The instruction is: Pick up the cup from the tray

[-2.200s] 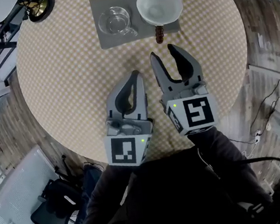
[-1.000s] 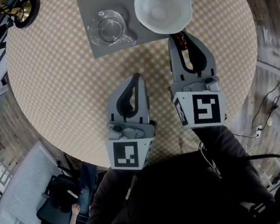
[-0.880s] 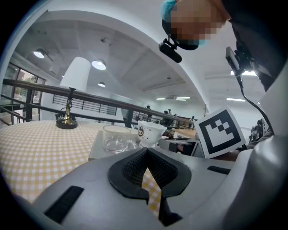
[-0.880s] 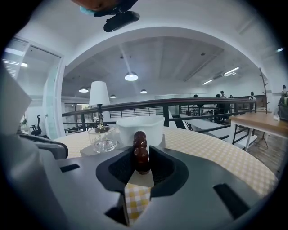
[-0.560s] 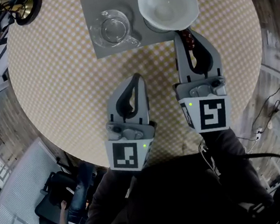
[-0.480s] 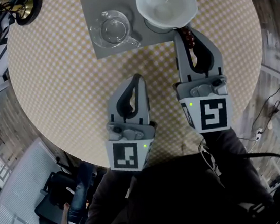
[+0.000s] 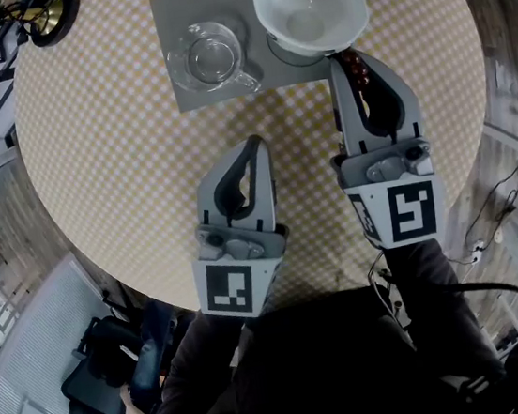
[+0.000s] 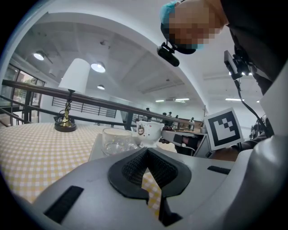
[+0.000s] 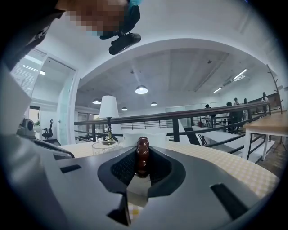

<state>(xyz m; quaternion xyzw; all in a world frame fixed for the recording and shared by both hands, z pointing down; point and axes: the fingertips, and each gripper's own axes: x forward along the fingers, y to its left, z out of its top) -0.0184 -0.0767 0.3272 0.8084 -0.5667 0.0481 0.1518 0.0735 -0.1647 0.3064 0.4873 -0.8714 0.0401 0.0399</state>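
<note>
A white cup (image 7: 308, 5) with a brown beaded handle (image 7: 356, 70) is over the right end of the grey tray (image 7: 176, 4). My right gripper (image 7: 353, 54) has just been closing and is now shut on that handle, which stands upright between the pads in the right gripper view (image 9: 142, 156). A clear glass cup (image 7: 206, 57) sits on the tray's left part. My left gripper (image 7: 252, 143) is shut and empty, hovering over the tablecloth well short of the tray. In the left gripper view the glass cup (image 8: 117, 139) and the white cup (image 8: 148, 131) show beyond its jaws.
The round table (image 7: 92, 157) has a yellow checked cloth. A lamp with a brass base (image 7: 48, 6) stands at its far left edge. The table's rim curves close past the right gripper, with wooden floor and cables beyond.
The right gripper's jaws have narrowed onto the brown handle, and the gripper has risen a little with the white cup. The left gripper has not moved.
</note>
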